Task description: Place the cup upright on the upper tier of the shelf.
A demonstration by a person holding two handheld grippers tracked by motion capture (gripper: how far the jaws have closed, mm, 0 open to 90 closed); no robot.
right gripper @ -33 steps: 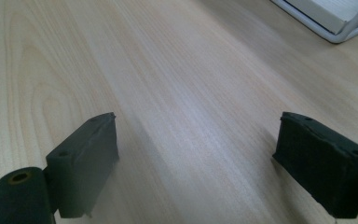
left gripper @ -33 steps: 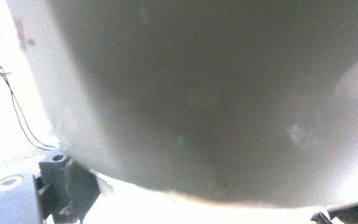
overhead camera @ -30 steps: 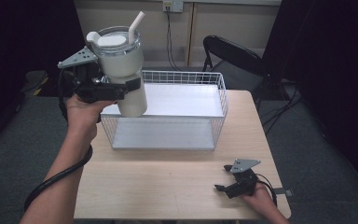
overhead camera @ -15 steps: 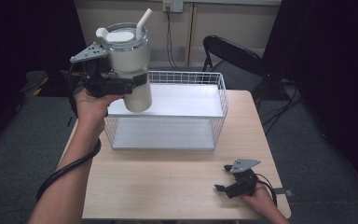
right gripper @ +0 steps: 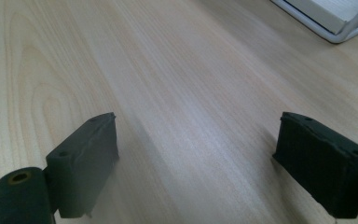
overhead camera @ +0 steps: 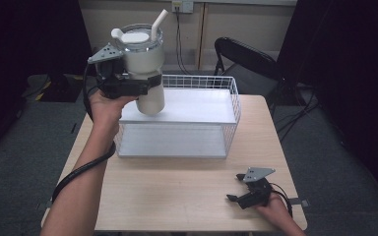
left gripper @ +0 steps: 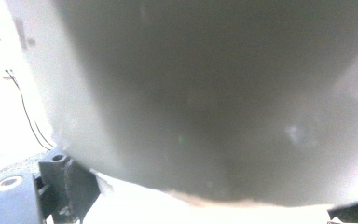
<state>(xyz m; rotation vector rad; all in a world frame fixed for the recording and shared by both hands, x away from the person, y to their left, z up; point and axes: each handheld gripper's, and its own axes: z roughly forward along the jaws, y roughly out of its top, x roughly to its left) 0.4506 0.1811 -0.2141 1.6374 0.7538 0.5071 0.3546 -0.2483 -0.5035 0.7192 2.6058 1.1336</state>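
High view, white tumbler (overhead camera: pixel 145 64), lid, angled straw (overhead camera: pixel 159 21)

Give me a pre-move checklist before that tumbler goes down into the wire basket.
1. Left gripper clamped around the tumbler: ok.
2. Tumbler upright, lid and straw on: ok.
3. Tumbler over the basket: partly, it hangs above the near left corner.
4. White basket floor free where it would land: ok.
5. Right gripper out of the path, open on the table: ok.
6. Grip firmness: cannot tell.

Light wooden table (overhead camera: pixel 177 191), black folding chair (overhead camera: pixel 246 56) behind it, grey carpet (overhead camera: pixel 24 142), wall outlet (overhead camera: pixel 183 6) with cords
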